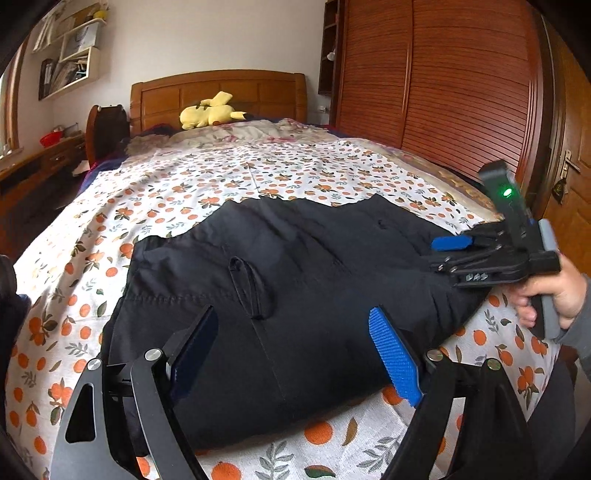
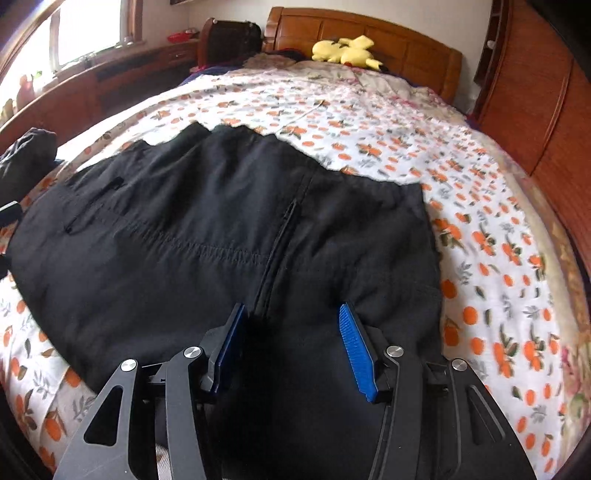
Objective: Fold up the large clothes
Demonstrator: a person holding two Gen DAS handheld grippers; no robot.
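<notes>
step: grasp near edge of black trousers (image 2: 221, 229) | left gripper (image 1: 295, 350): wide, empty | right gripper (image 2: 291, 343): half-spread over cloth, grip unclear | pinch both layers, lift evenly

Soft daylight, window (image 2: 85, 29) blown out, fisheye-bent edges, bedspread (image 2: 498, 258) slightly blurred

Black trousers (image 1: 295, 288), spread flat, slightly rumpled, on orange-print bedspread (image 1: 207, 184)
</notes>
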